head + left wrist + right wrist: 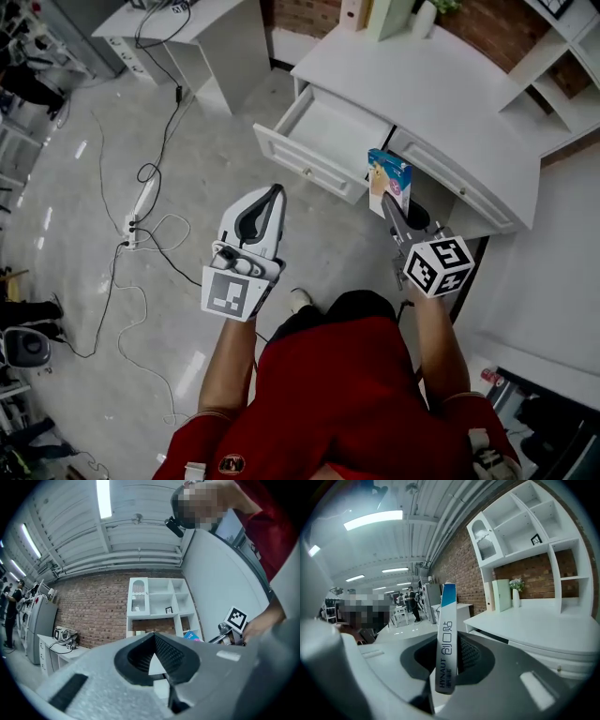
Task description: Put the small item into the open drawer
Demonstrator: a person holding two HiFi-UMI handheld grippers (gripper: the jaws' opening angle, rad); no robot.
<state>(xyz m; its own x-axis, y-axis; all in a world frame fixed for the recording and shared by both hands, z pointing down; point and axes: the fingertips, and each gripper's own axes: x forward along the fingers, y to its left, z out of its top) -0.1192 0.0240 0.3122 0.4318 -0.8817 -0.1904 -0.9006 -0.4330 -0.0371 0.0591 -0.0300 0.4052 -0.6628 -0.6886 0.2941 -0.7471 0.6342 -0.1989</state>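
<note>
Just ahead and left of my right gripper [385, 202] sits the open drawer [323, 136]. That gripper is clamped on the small box [391, 178], which stands upright. My left gripper [273, 192] is closed and empty, farther off.

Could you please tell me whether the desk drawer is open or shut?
Open: the drawer is pulled well out from the white desk, its inside showing.
</note>
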